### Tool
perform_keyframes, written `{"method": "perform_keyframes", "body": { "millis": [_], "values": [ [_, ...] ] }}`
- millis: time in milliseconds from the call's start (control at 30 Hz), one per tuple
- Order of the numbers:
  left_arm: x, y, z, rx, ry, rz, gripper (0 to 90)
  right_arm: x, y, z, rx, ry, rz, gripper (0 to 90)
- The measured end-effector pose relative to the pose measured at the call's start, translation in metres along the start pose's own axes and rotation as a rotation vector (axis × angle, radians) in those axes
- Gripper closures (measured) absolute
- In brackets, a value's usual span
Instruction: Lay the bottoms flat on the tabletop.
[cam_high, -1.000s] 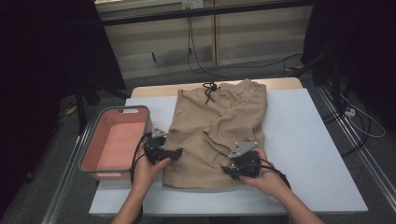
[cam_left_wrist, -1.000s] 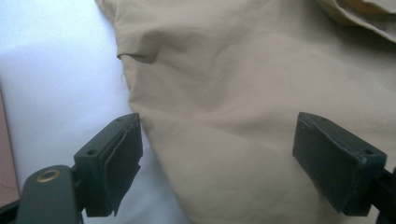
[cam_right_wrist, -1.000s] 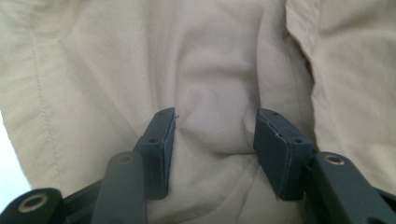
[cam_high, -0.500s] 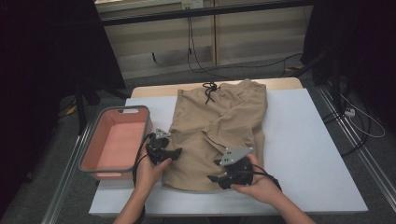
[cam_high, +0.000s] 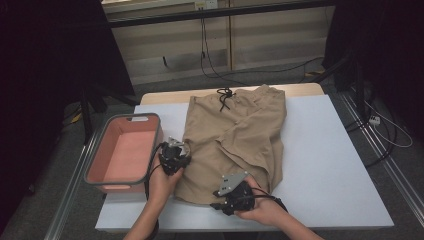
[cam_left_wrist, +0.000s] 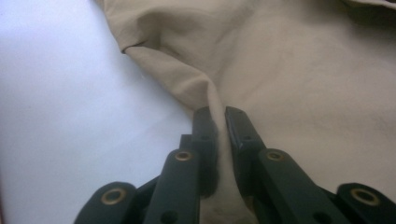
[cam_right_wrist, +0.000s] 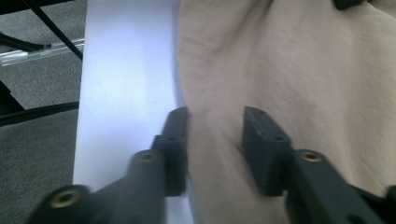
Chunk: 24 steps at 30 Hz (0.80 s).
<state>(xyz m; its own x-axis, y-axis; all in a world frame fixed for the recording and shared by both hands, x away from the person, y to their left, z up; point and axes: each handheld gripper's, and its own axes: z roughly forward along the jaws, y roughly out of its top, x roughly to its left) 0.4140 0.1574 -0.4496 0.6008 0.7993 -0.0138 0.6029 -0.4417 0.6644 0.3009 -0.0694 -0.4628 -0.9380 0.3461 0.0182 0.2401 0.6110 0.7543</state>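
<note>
Shorts (cam_high: 235, 140): tan woven cloth, matt, creased; table (cam_high: 330, 165): smooth matt white; bin (cam_high: 125, 152): matt pink plastic.

Tan drawstring shorts (cam_high: 235, 140) lying flat on the white table, waistband pointing away, black cord knotted at top, one leg folding diagonally over, hem edge bunching into a ridge.
</note>
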Motion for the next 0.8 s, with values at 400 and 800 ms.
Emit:
{"method": "perform_keyframes", "body": {
  "millis": [400,800],
  "values": [
    [-0.002,0.003,-0.024,0.013,-0.011,-0.023,86.5,0.004,0.007,0.0,0.001,0.06,0.01,88.5],
    [-0.006,-0.006,-0.035,0.056,-0.038,-0.044,86.9,0.017,0.009,-0.009,-0.032,0.132,0.014,88.6]
  ]
}}
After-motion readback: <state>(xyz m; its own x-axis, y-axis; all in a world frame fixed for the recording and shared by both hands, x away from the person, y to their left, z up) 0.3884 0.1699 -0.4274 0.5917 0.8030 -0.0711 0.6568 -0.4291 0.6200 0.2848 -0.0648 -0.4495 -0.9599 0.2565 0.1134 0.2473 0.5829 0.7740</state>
